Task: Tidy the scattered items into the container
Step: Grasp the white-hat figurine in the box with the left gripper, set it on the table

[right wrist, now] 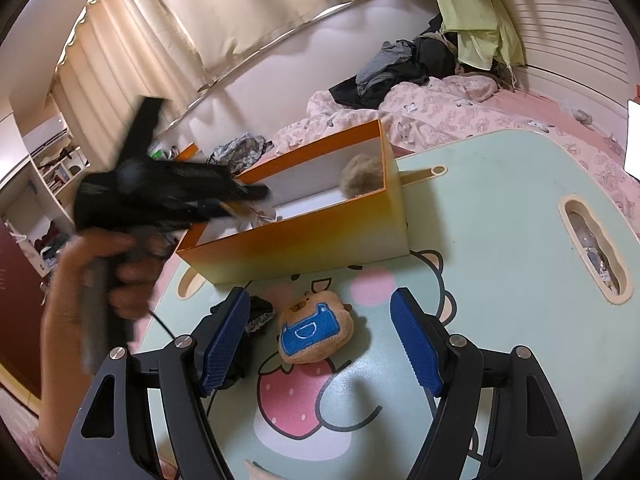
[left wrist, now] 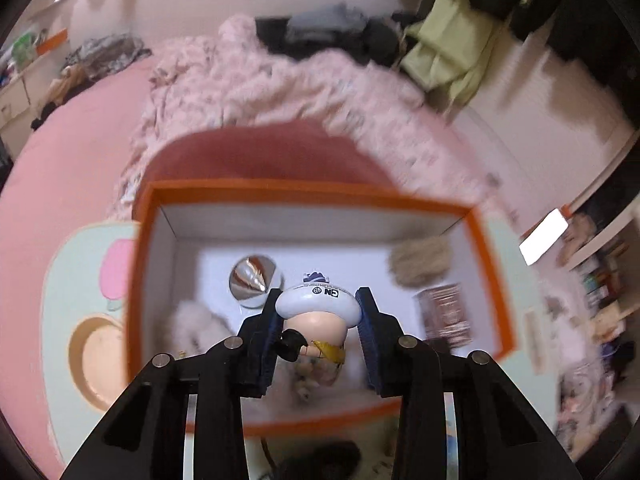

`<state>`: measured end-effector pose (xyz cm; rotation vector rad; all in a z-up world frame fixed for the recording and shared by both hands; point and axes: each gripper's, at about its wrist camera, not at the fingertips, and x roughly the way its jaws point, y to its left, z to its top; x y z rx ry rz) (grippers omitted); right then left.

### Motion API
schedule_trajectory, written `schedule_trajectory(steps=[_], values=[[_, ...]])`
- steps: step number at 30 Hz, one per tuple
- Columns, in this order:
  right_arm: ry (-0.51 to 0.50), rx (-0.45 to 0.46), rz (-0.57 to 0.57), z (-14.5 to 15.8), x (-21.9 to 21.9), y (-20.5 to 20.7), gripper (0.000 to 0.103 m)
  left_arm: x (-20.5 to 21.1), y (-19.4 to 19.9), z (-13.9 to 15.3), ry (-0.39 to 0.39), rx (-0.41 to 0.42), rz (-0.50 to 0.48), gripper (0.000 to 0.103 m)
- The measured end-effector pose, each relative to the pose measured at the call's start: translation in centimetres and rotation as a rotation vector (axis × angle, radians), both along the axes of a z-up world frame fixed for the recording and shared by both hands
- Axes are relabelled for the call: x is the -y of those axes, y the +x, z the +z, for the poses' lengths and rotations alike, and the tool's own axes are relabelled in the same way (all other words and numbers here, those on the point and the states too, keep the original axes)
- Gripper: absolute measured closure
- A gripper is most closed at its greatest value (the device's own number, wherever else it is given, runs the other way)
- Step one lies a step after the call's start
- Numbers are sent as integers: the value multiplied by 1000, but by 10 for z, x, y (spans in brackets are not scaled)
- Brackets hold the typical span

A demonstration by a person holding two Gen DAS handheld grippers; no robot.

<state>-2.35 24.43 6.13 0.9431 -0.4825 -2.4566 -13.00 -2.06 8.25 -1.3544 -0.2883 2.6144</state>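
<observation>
My left gripper (left wrist: pixel 318 322) tilts steeply down, its pads clamped on something; my right gripper (right wrist: pixel 320 336) hovers wide open.

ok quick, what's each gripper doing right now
Left gripper: closed on the figurine, above the box.
Right gripper: open, empty, plush between its fingers.

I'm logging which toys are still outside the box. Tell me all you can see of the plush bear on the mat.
The plush bear is a small tan soft toy with a brown face and a blue bib-like patch outlined in white. It lies on the printed mat, over the strawberry print, in front of the orange box, between the right hand-held gripper's open jaws, untouched.
</observation>
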Motion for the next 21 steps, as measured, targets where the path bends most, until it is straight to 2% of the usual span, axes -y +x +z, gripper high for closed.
schedule_trajectory(steps=[3, 7, 10, 12, 15, 21], values=[[6, 1, 1, 0, 1, 0, 30, 9, 27, 23, 64, -63, -29, 69], [8, 5, 0, 0, 1, 0, 30, 18, 65, 28, 89, -107, -53, 69], [9, 8, 0, -1, 3, 1, 30, 26, 93, 12, 74, -131, -16, 69], [9, 9, 4, -1, 3, 1, 30, 37, 104, -8, 66, -113, 28, 69], [7, 9, 0, -1, 2, 1, 30, 51, 113, -38, 117, -99, 85, 69], [14, 12, 4, -1, 4, 2, 30, 47, 121, -71, 112, -101, 84, 69]])
